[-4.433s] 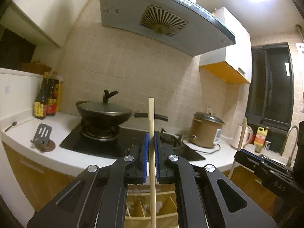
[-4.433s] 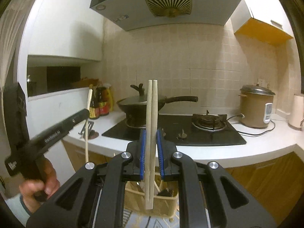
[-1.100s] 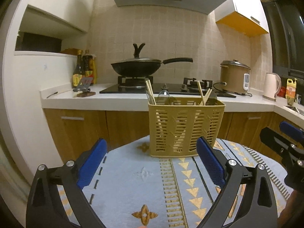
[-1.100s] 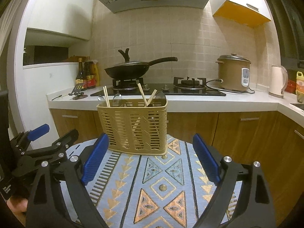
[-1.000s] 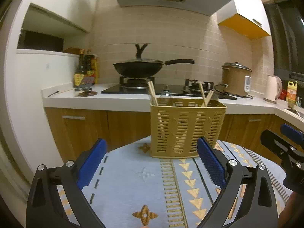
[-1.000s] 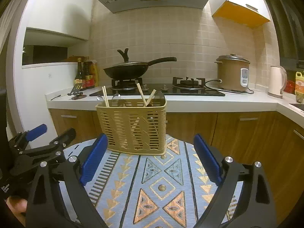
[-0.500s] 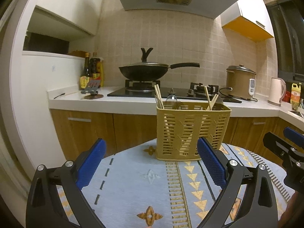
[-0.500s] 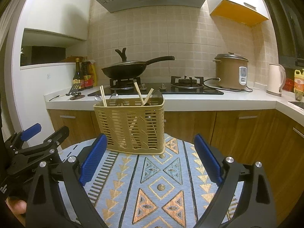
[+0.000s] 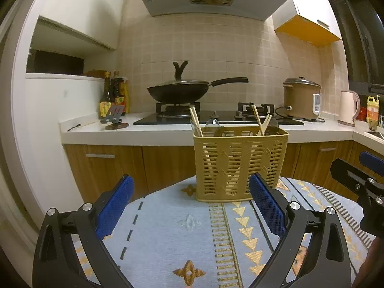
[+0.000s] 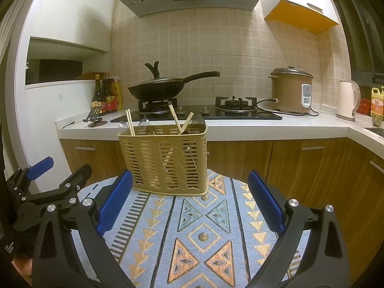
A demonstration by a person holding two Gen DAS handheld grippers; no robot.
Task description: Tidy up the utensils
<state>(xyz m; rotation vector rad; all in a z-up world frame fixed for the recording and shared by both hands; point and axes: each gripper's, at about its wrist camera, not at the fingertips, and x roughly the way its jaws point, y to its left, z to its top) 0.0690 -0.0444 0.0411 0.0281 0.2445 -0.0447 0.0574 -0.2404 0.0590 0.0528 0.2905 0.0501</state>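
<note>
Around us is a kitchen. Along the back wall runs a white counter [image 9: 148,133] carrying a black wok [image 9: 178,91] on the left burner of the hob [image 10: 199,115], a brown rice cooker [image 10: 291,91] to its right, a pale kettle [image 10: 348,100] near the counter's right corner, and sauce bottles [image 9: 114,93] at its left end beside a small stand [image 9: 115,120]. Nothing stands between our grippers and the basket; only bare patterned cloth [image 9: 168,228] lies there.

The tan slatted utensil basket [image 9: 240,165] stands upright at the far edge of the cloth-covered table. In its left compartment we see a pair of chopsticks [image 9: 195,124] leaning left, in its right compartment another pair of chopsticks [image 9: 260,122] crossing; between them rise spoons [image 9: 212,123], their bowls up. Through the slats we cannot tell how the inside is divided.

Our left gripper [image 9: 190,206] is spread wide and holds nothing, its blue pads [image 9: 115,206] well apart on either side of the basket's foot in the left wrist view. Our right gripper [image 10: 189,201] is likewise spread wide and empty, and each gripper shows at the edge of the other's view.

A few seconds ago each claw pinched chopsticks upright above the basket; those now rest inside it. Over the last second both grippers have drawn back slightly from the basket, claws unchanged.
</note>
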